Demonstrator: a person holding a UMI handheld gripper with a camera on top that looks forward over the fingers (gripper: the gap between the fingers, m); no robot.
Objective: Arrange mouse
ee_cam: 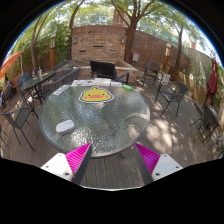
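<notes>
Open and empty, the tongs point(113, 160) hang short of a round glass bench point(100, 120) on a patio, the white mouse point(65, 126) near its left edge, wanting a slow, level approach toward the yellow mat point(96, 95).

Small white object point(65, 126) on glass table point(110, 125): too small to identify.

Round glass table point(100, 135), metal chairs point(168, 95), brick wall point(100, 42), trees point(130, 20)
</notes>
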